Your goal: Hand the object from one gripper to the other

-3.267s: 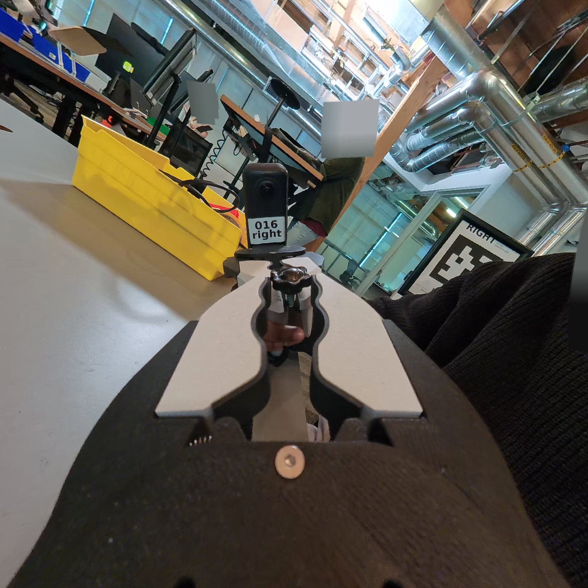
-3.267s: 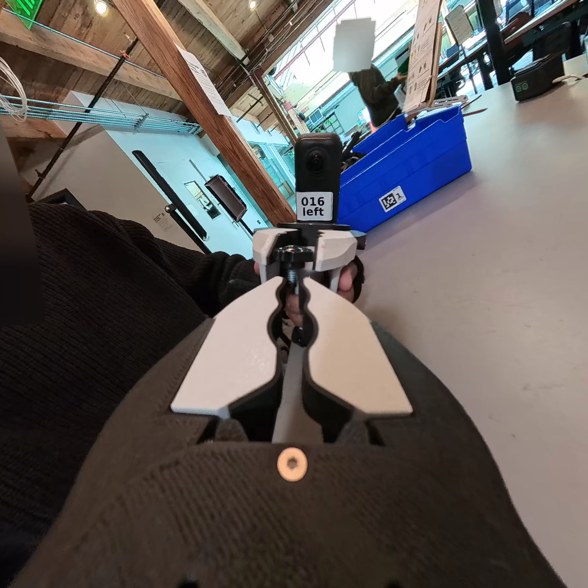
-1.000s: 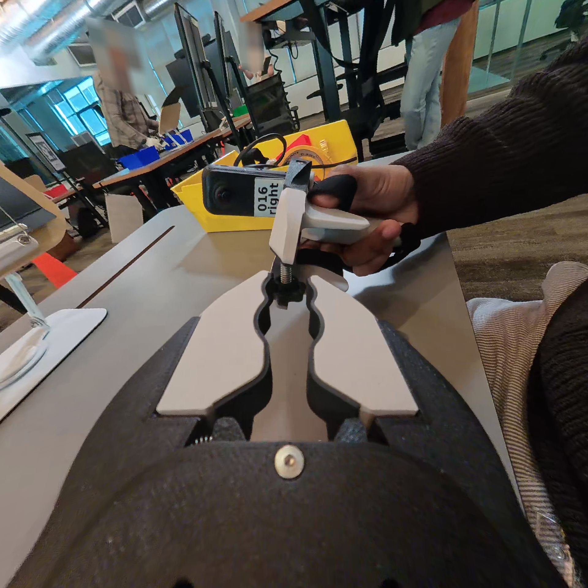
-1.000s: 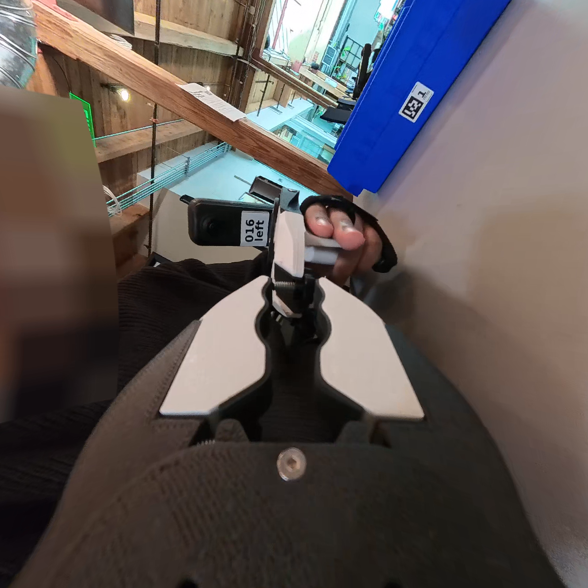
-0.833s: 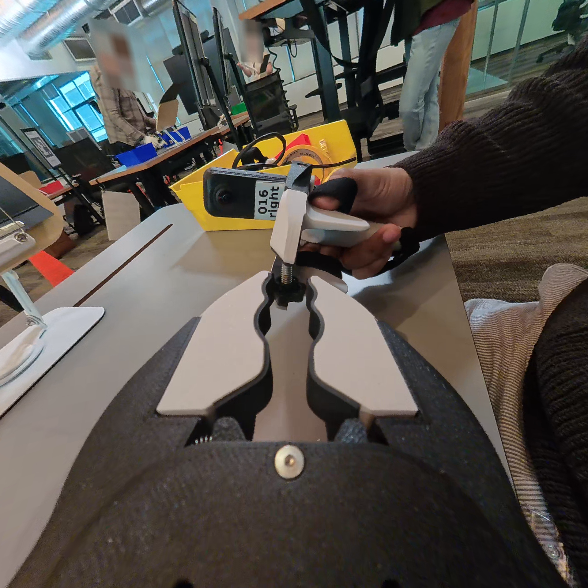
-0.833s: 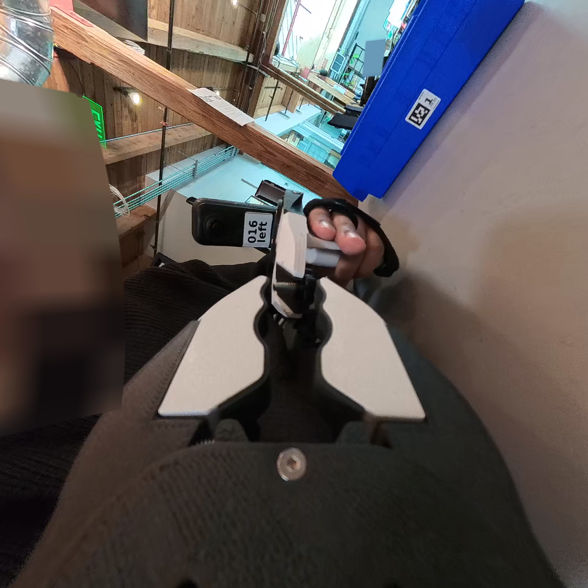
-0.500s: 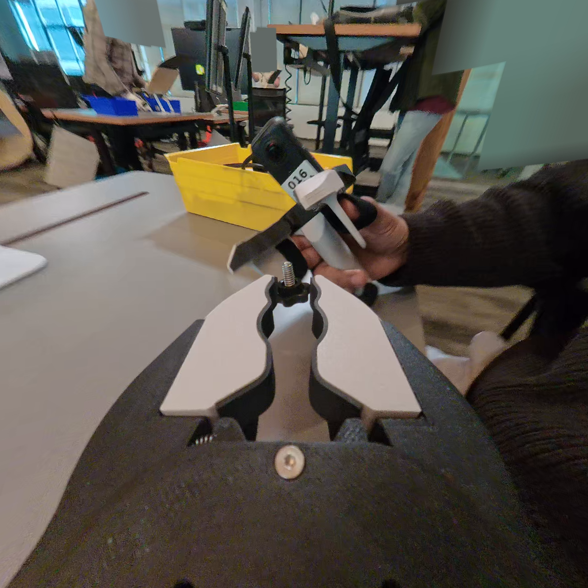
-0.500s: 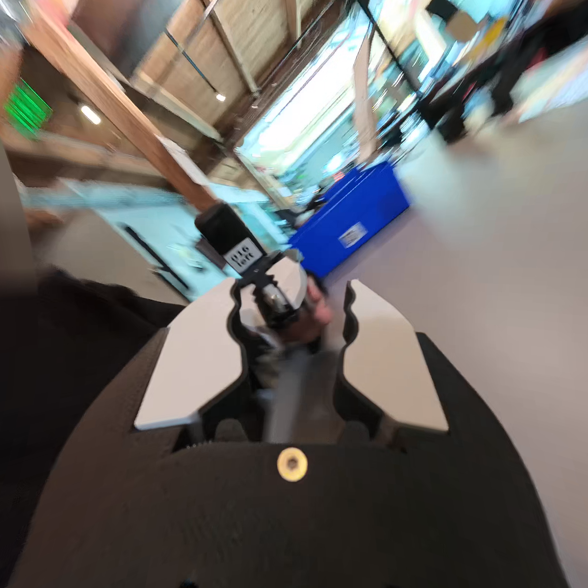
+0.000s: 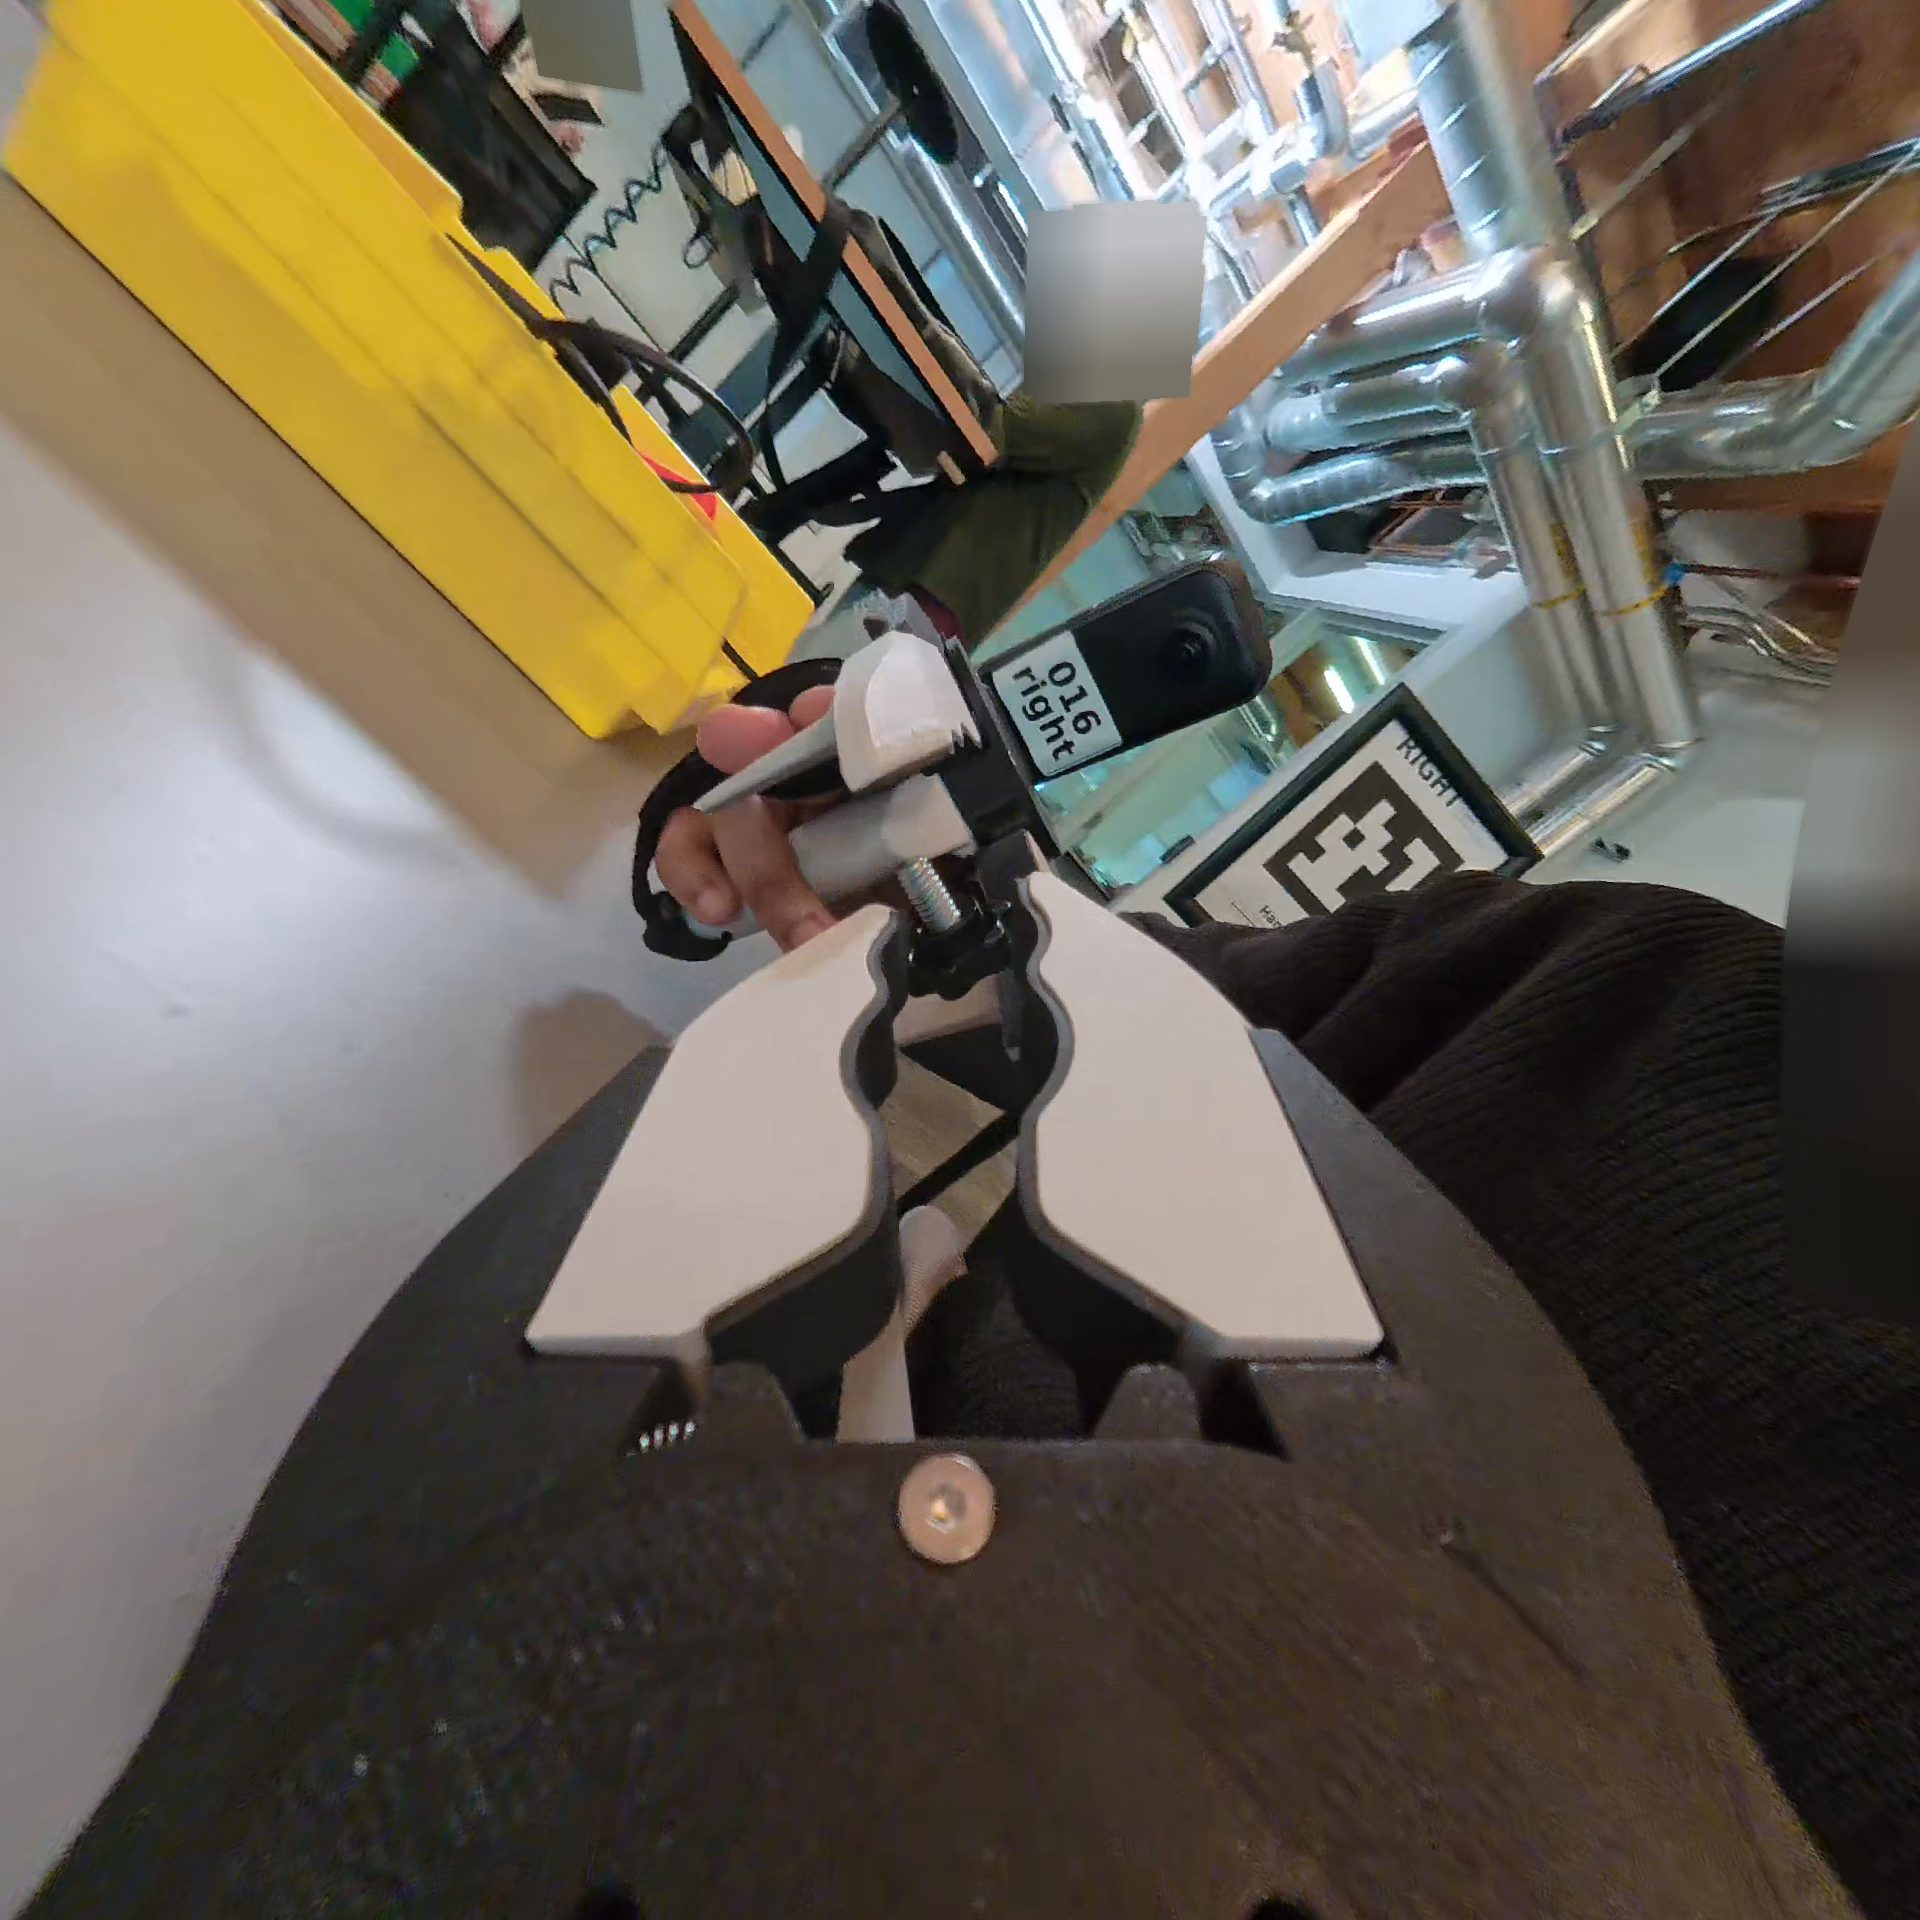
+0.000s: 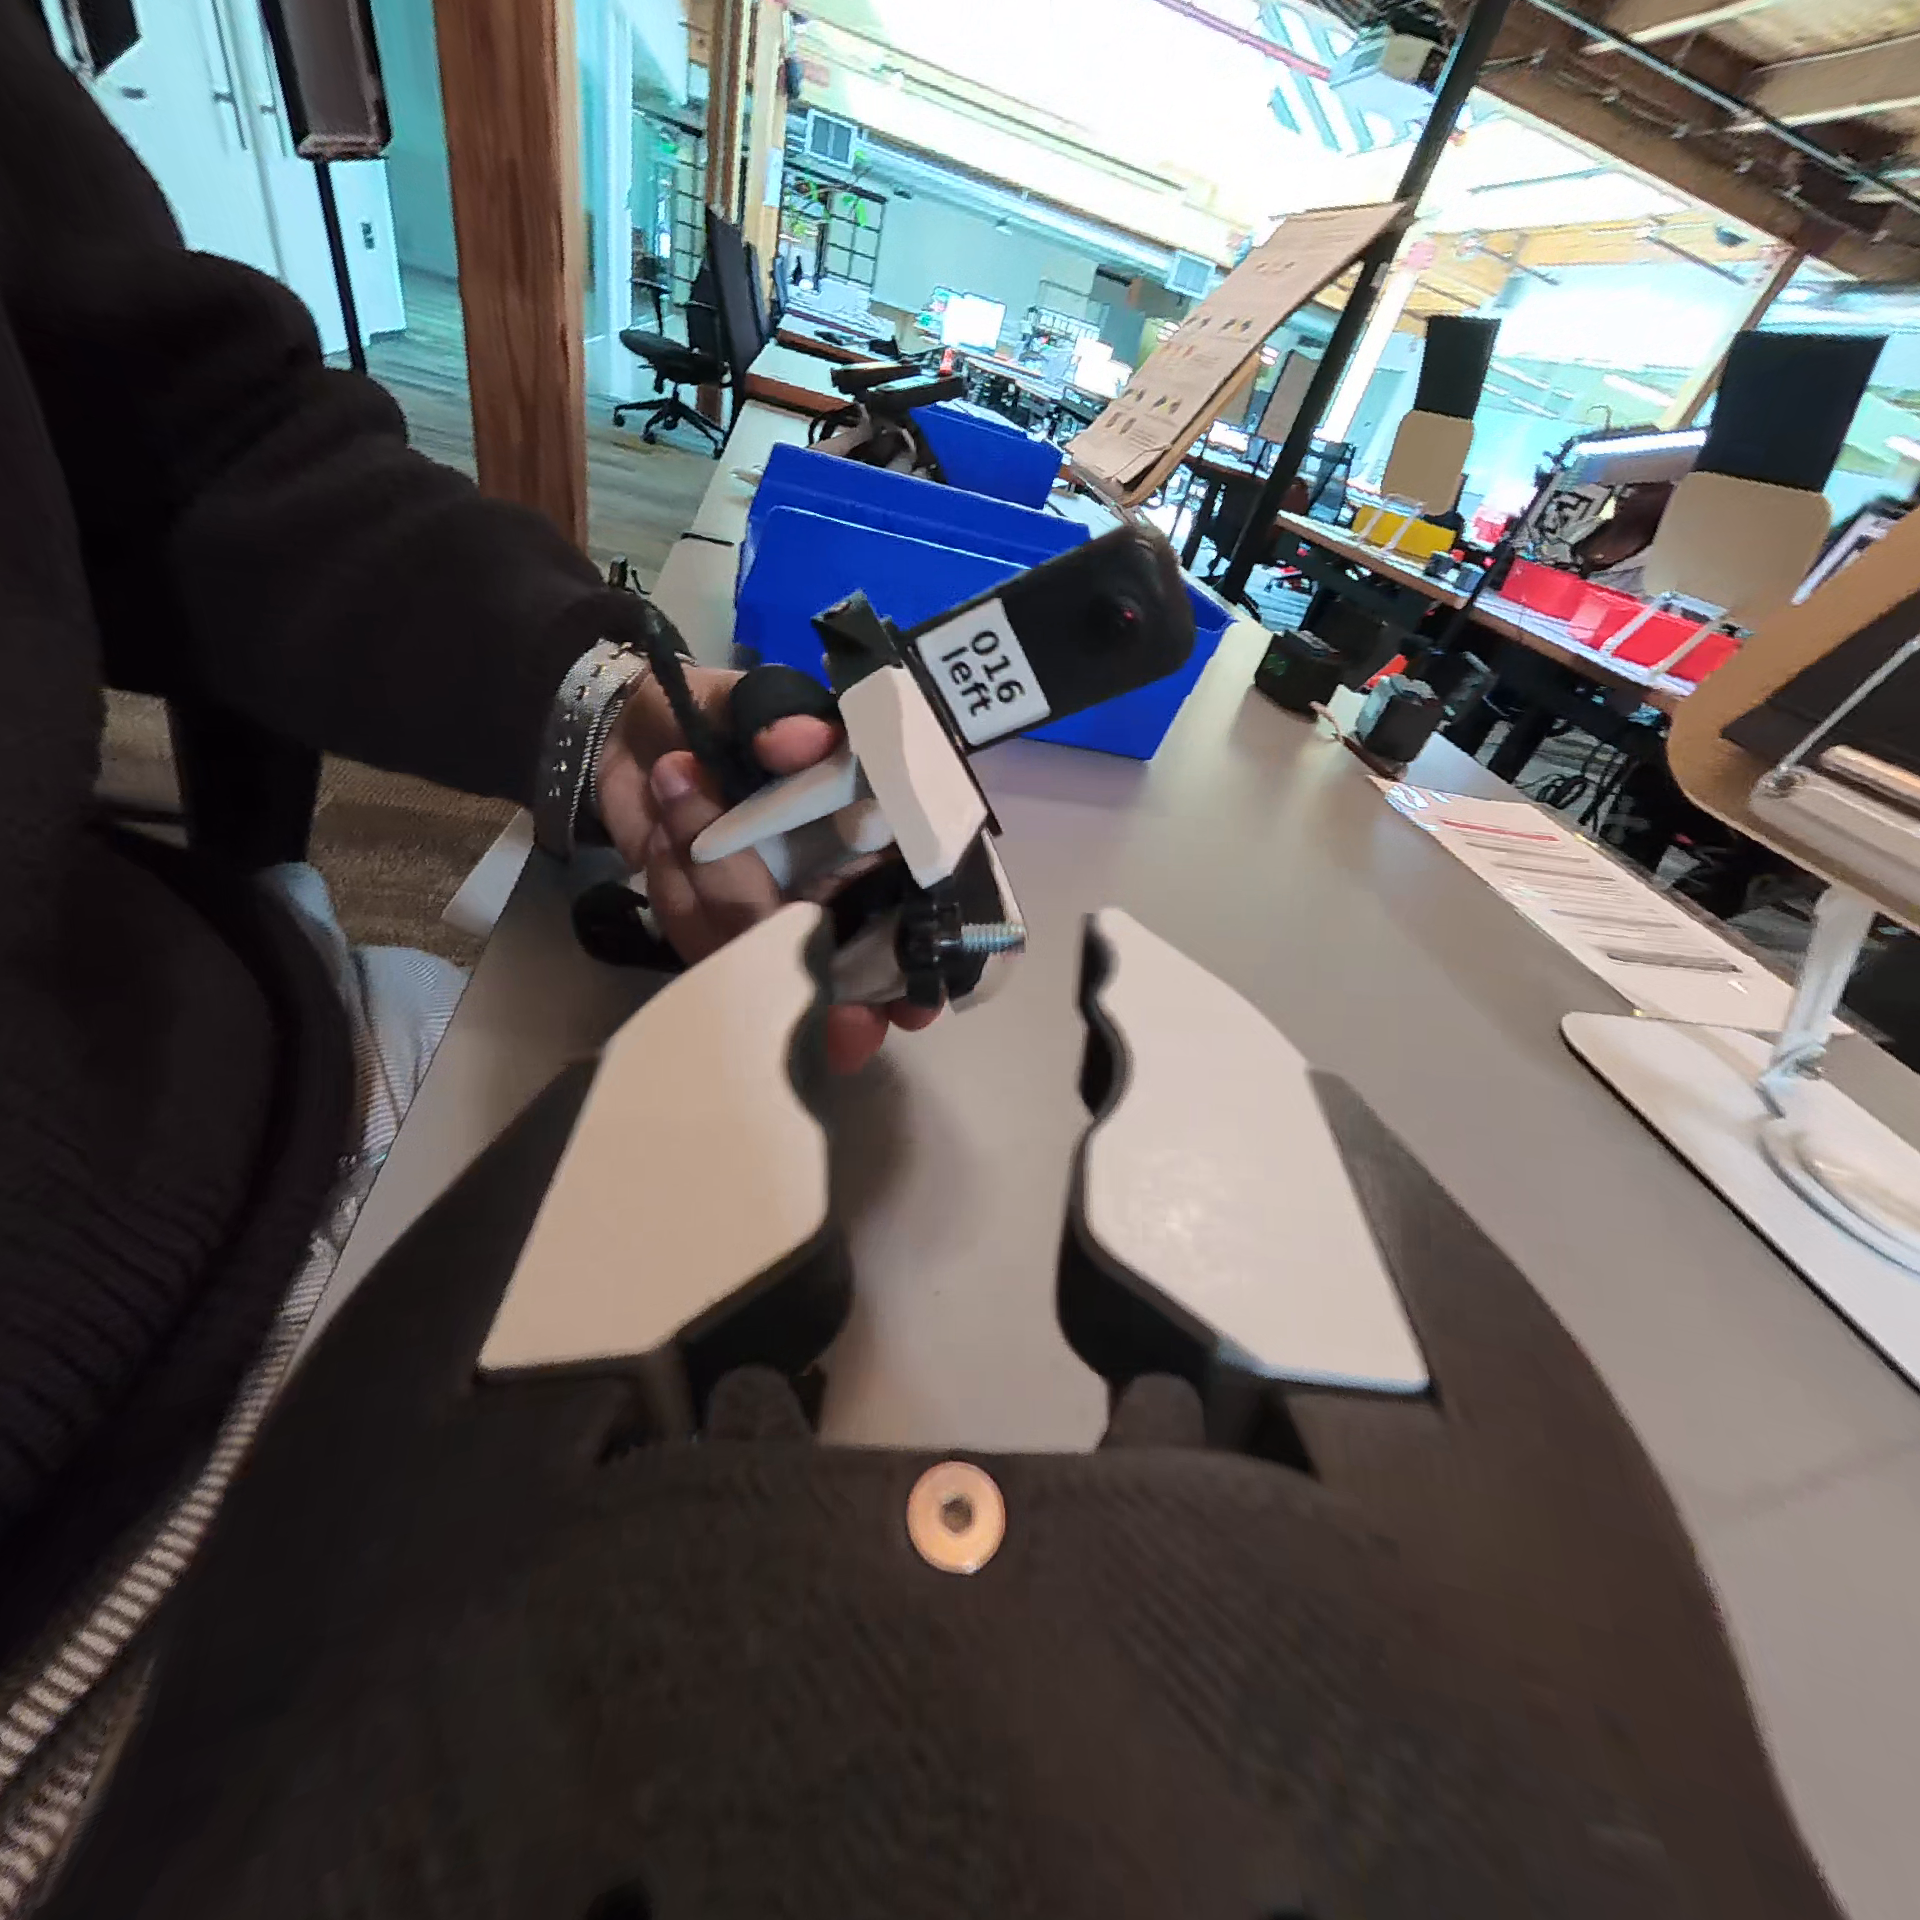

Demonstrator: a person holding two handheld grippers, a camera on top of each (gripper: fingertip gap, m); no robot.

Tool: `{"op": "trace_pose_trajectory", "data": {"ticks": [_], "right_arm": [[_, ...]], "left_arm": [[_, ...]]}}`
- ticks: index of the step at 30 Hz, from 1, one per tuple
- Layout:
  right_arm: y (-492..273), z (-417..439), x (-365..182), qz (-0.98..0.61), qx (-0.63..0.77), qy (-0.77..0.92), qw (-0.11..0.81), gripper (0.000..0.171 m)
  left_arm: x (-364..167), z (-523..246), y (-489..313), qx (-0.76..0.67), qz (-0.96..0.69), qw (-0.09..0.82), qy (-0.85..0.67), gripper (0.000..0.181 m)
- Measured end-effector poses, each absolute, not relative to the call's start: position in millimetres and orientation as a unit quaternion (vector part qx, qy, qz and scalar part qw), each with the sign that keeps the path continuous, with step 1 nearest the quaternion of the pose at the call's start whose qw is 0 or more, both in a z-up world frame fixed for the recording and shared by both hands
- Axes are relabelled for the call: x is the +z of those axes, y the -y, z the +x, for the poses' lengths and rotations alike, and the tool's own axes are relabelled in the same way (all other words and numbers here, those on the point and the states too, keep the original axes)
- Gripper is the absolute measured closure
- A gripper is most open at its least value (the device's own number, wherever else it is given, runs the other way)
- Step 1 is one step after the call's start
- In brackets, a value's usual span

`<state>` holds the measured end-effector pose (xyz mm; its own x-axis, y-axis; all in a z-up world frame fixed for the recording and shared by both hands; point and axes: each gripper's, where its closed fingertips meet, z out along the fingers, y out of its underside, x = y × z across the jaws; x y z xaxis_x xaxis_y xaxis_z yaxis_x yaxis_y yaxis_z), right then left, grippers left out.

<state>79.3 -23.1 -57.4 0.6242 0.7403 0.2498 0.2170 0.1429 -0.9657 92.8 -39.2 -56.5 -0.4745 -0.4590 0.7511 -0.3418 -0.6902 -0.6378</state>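
Now that right gripper point(image 10: 951, 1023) has let go, fingers spread, left gripper point(image 9: 956, 961) alone clamps the knob screw point(image 9: 940, 925); handover looks done.

Each camera sits just behind its own gripper and looks forward along the two fingers, so the black body and pale finger plates fill the lower half. The left view is rolled steeply, tilted up past a yellow bin point(image 9: 395, 353) toward ceiling pipes point(image 9: 1538, 343). The right view looks level across the grey table point(image 10: 1299, 894) toward a blue bin point(image 10: 883, 561). They face each other closely: each shows the opposite gripper near its fingertips.
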Motion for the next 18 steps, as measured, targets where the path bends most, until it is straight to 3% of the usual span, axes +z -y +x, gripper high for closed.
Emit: {"op": "trace_pose_trajectory", "data": {"ticks": [2,12,18], "right_arm": [[24.9,78.5,-58.4,-0.621,0.197,0.394,0.648,0.146],[20.0,88.0,-51.6,-0.636,0.159,0.377,0.655,0.147],[16.1,156.6,-11.2,-0.711,0.116,0.223,0.657,0.147]], "left_arm": [[-56.3,92.3,42.3,-0.765,-0.507,0.033,-0.395,0.161],[-54.8,94.7,35.0,-0.775,-0.512,0.044,-0.369,0.154],[-58.6,96.9,22.1,-0.77,-0.534,0.061,-0.343,0.146]]}}
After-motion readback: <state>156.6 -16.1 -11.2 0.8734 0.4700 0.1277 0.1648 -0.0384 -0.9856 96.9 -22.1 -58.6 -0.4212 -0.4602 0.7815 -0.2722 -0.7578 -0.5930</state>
